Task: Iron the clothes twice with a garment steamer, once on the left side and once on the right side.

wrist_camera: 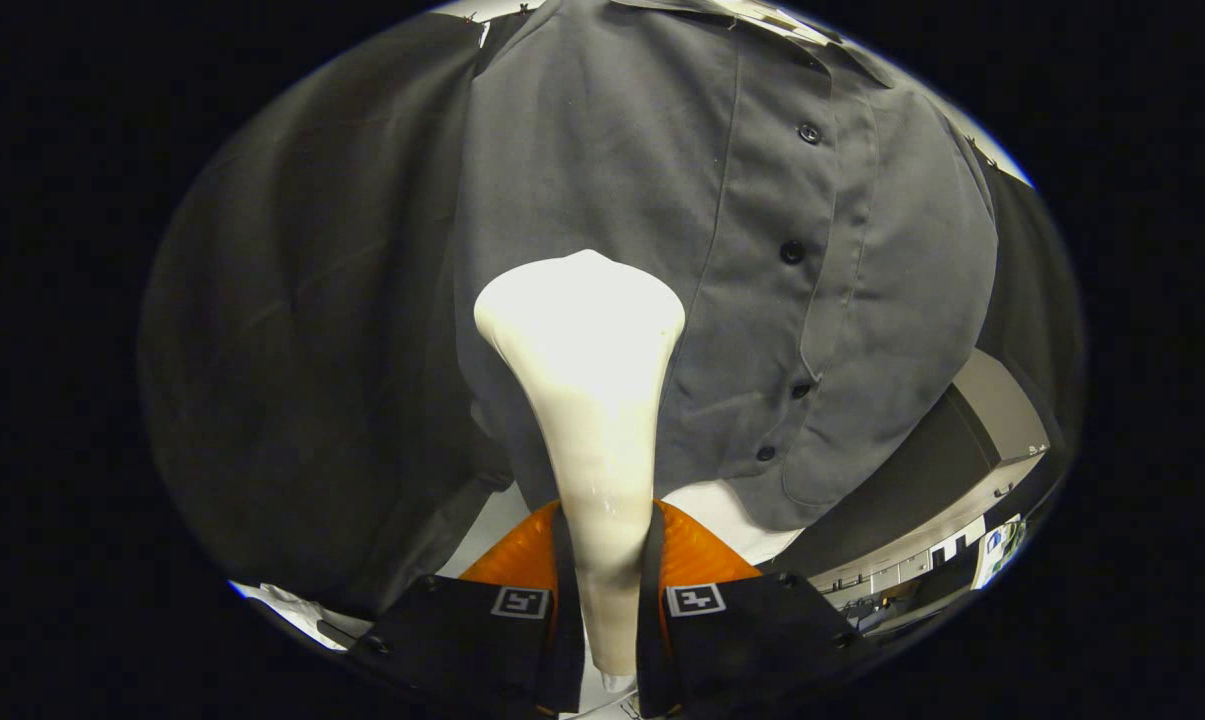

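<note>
shirt (602,170): plain grey, dark buttons | steamer (592,400): cream white

The gripper (607,560) points forward along its two fingers, which stand close together and parallel. Both fingers (522,590) press on the slim handle of the garment steamer (592,400) from either side, clamping it between them, with its flared head rising well ahead of the fingertips.

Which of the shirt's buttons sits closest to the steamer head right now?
The second visible button on the grey shirt, level with the steamer head held between the gripper fingers; the others lie higher or lower.
</note>
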Available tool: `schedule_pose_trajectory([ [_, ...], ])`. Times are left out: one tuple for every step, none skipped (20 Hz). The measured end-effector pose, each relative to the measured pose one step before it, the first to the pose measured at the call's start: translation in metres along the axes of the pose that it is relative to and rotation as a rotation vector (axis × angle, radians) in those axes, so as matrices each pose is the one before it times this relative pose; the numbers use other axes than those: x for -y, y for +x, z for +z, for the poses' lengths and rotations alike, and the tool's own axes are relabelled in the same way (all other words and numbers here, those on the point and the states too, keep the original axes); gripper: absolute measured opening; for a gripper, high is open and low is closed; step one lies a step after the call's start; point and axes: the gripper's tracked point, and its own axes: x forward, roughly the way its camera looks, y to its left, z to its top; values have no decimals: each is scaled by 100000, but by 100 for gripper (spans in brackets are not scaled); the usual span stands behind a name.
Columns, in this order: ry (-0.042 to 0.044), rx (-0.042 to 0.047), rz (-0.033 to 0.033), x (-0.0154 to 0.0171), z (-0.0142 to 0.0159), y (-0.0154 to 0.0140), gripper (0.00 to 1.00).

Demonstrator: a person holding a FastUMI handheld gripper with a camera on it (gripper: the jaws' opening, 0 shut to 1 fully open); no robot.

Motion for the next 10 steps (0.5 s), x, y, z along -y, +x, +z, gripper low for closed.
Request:
schedule_pose_trajectory([
  [-355,-419,241,32,-591,49,29],
  [-36,-379,187,26,-623,-28,29],
  [147,-678,108,121,-731,96,29],
  [24,-472,53,37,-567,154,29],
  [240,-563,-308,75,-793,188,29],
  [278,-547,-324,160,-564,-6,29],
  [158,-517,134,47,-536,66,29],
  [-24,-87,475,-89,-288,-69,29],
  [57,513,365,27,-245,-79,29],
  [-254,337,371,87,-85,-286,29],
])
